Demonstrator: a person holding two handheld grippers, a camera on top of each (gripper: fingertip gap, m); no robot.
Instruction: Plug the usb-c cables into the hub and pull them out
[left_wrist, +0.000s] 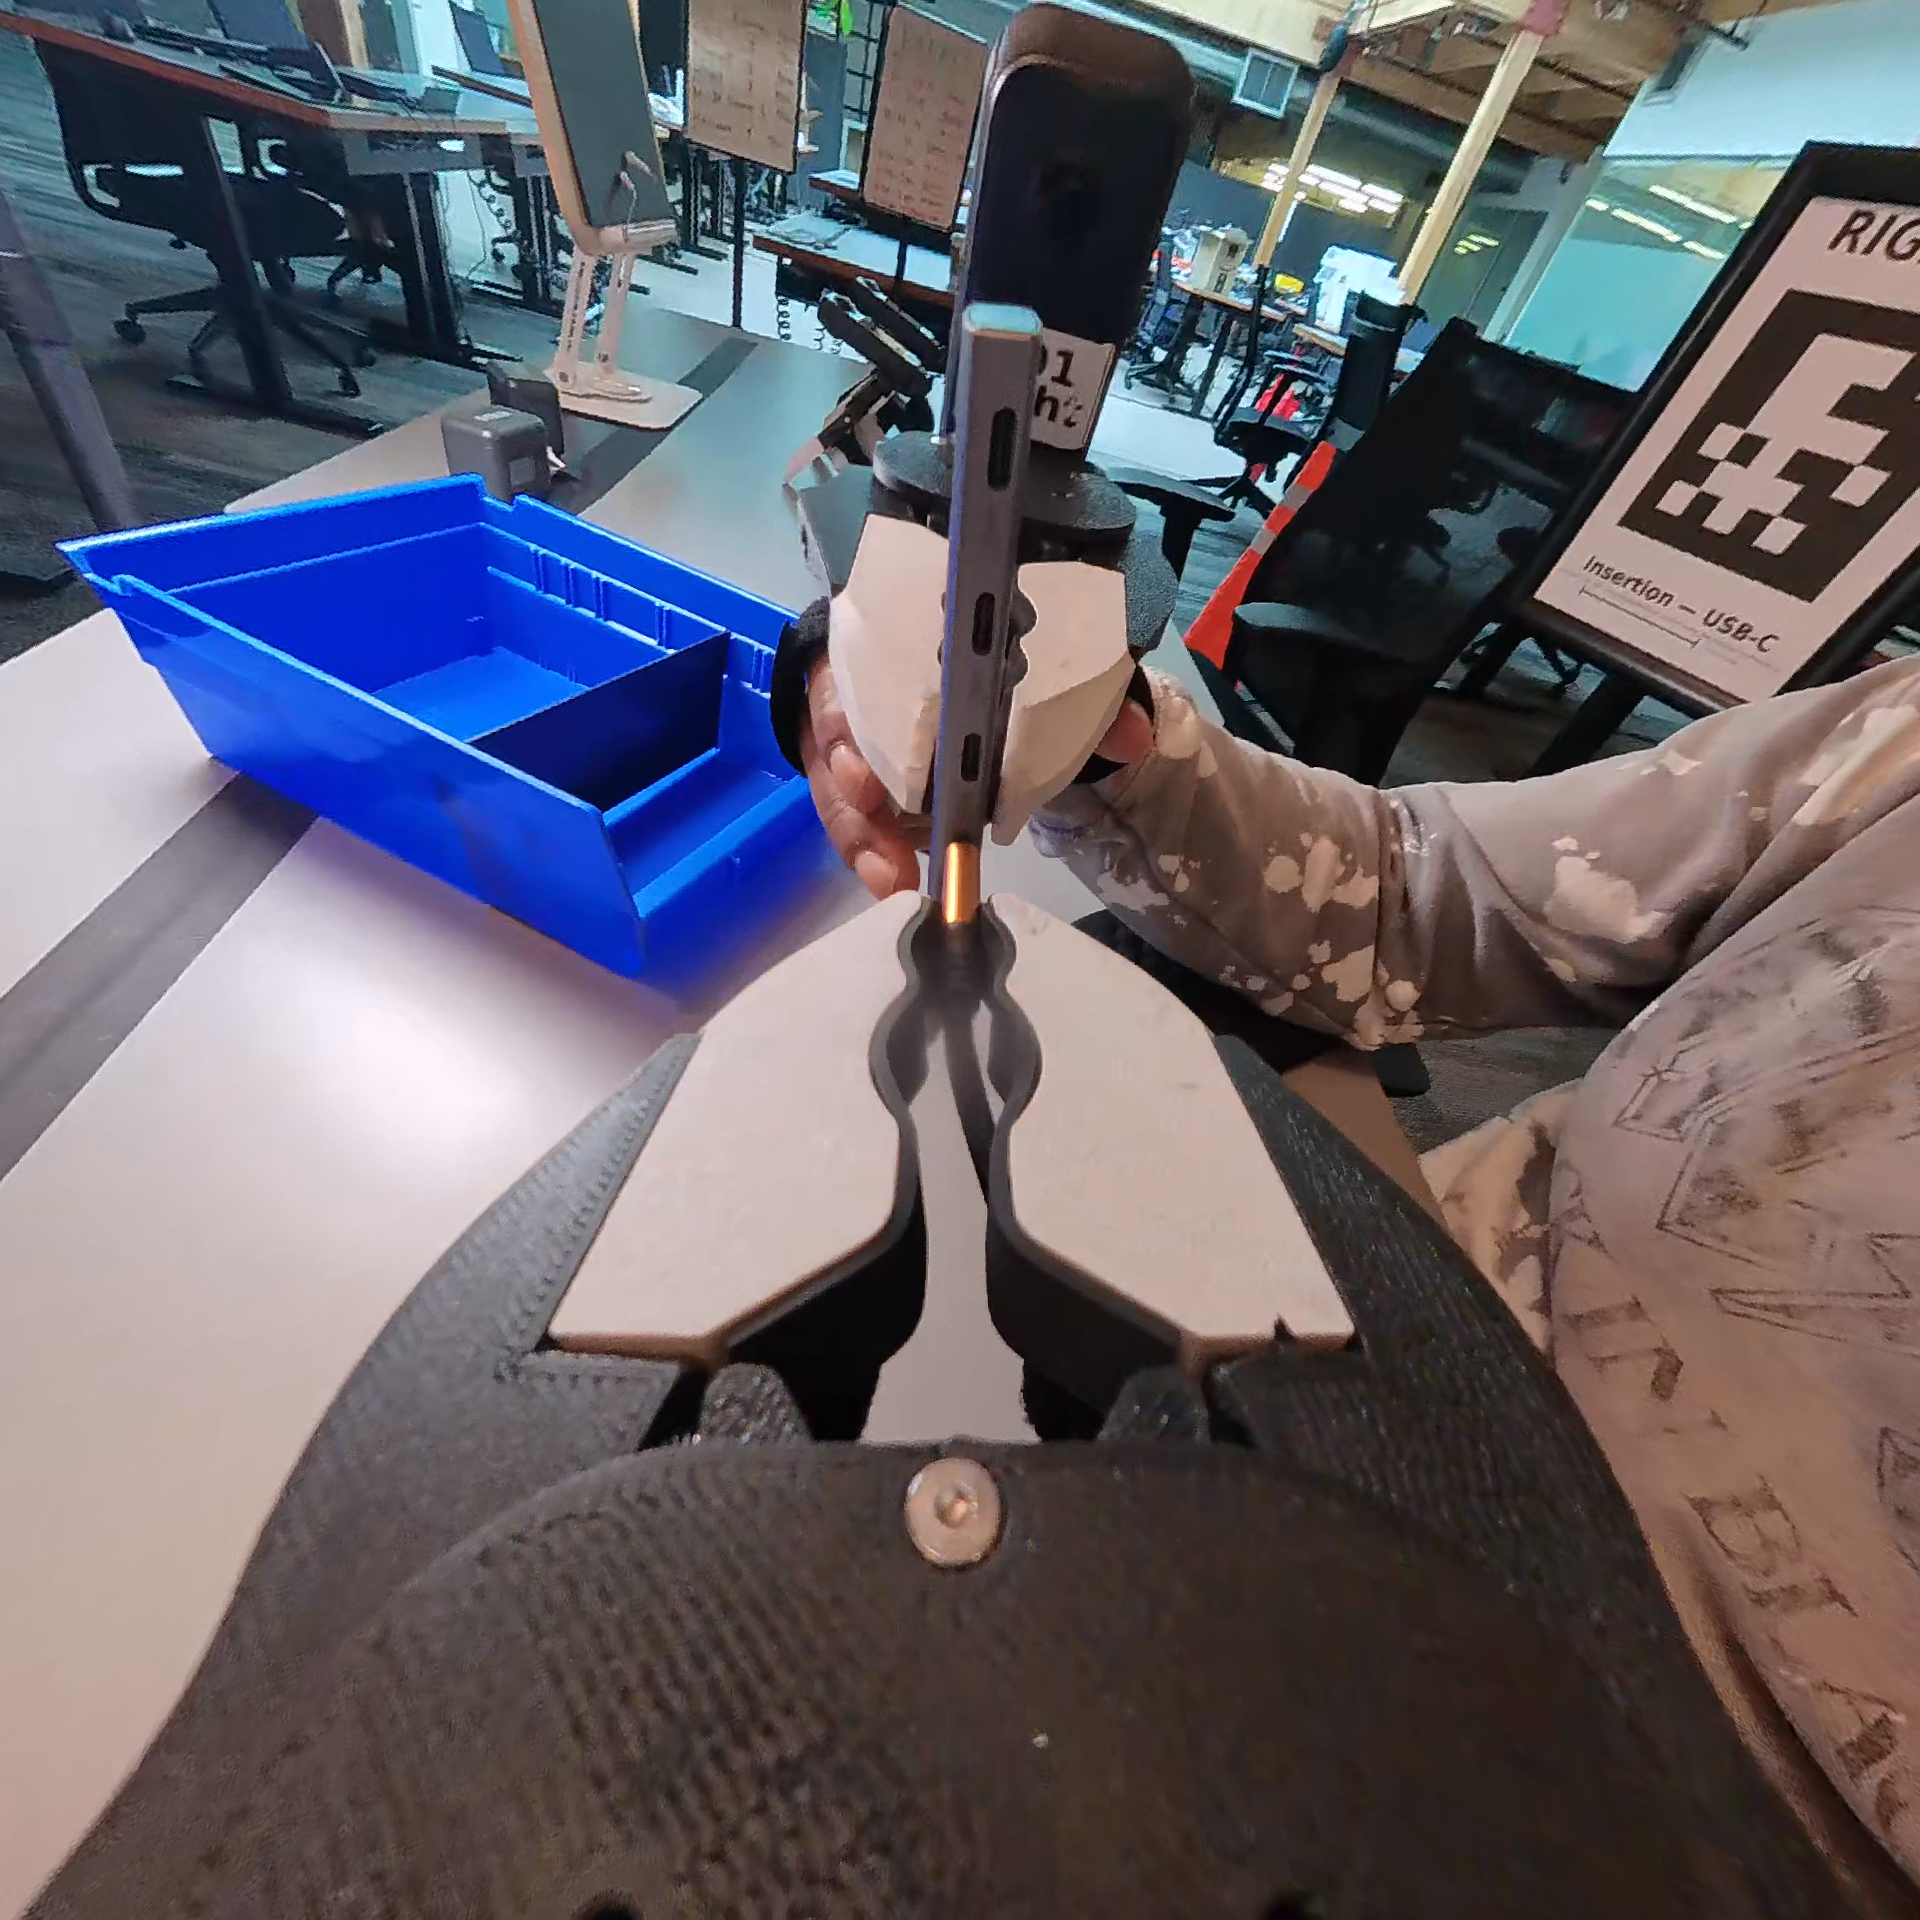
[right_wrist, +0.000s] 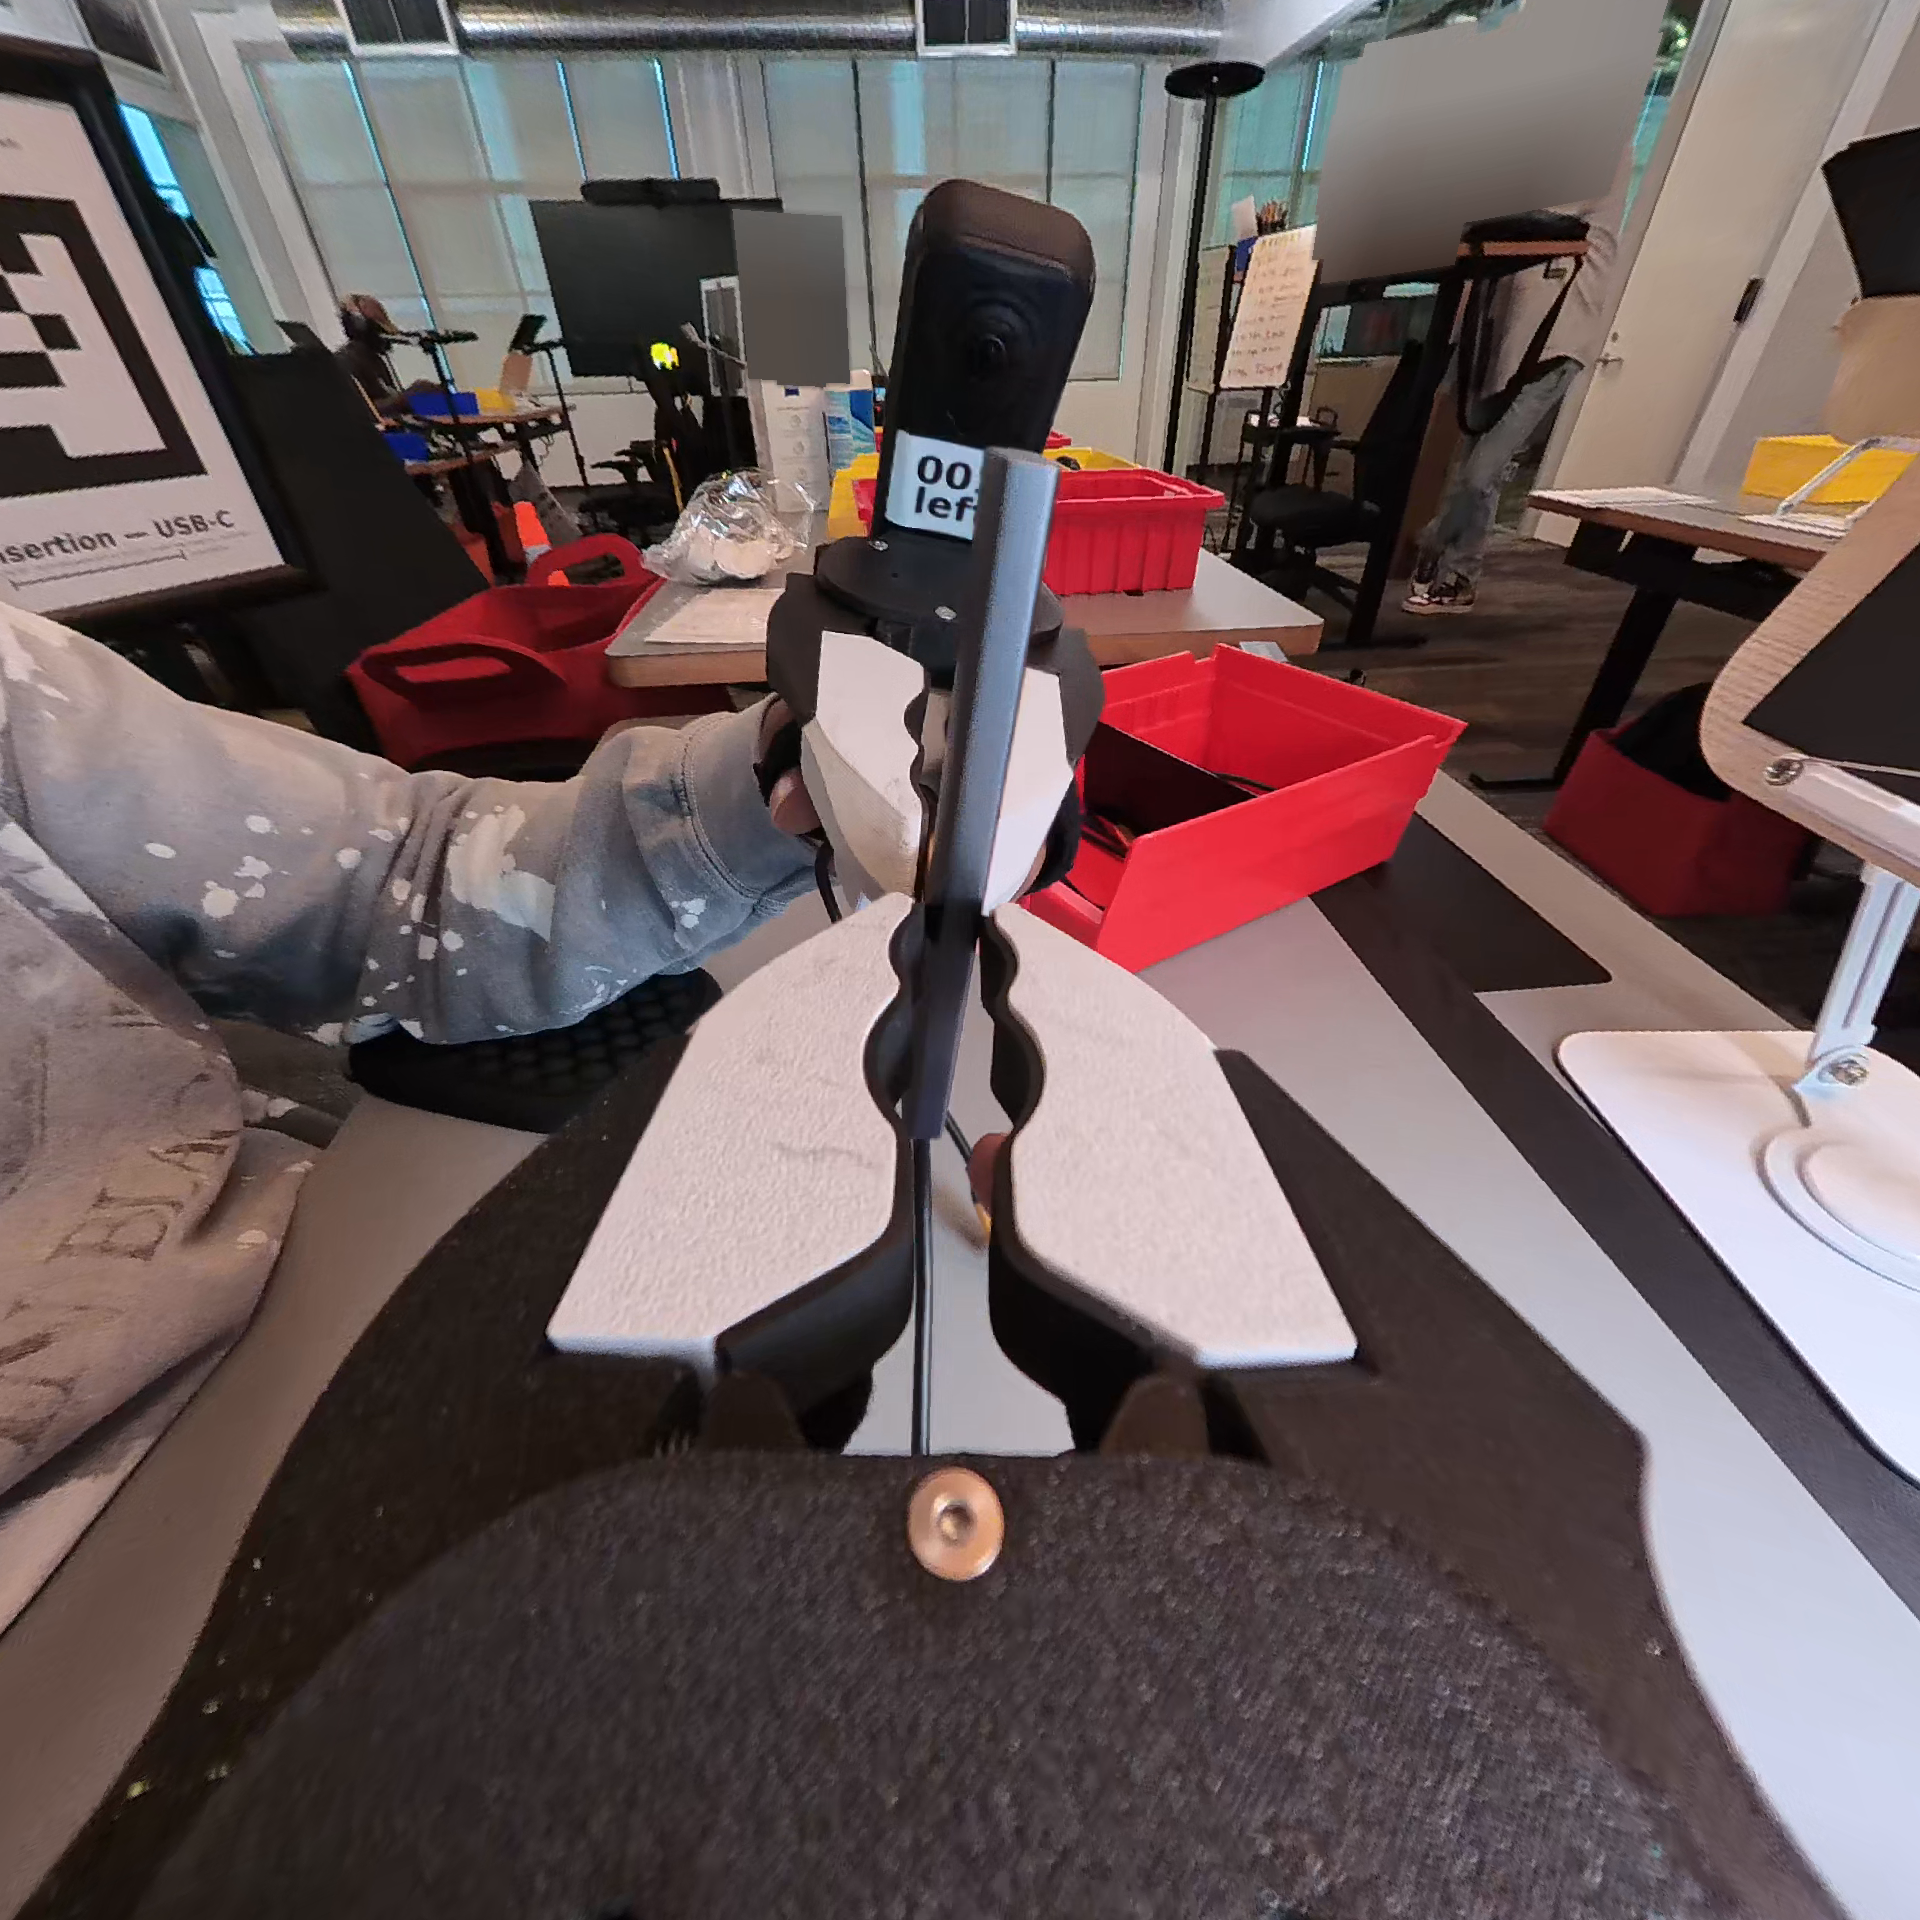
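Here, left gripper clamped on orange USB-C plug; plug axis in line with upright hub, touching its lowest end; right gripper clamped on hub.

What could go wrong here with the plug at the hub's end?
1. The left gripper pinches only the tip of the orange plug; it may slip or tilt while being pushed into the hub.
2. The right gripper holds the hub at its lower end; the long free part could lever sideways under load.
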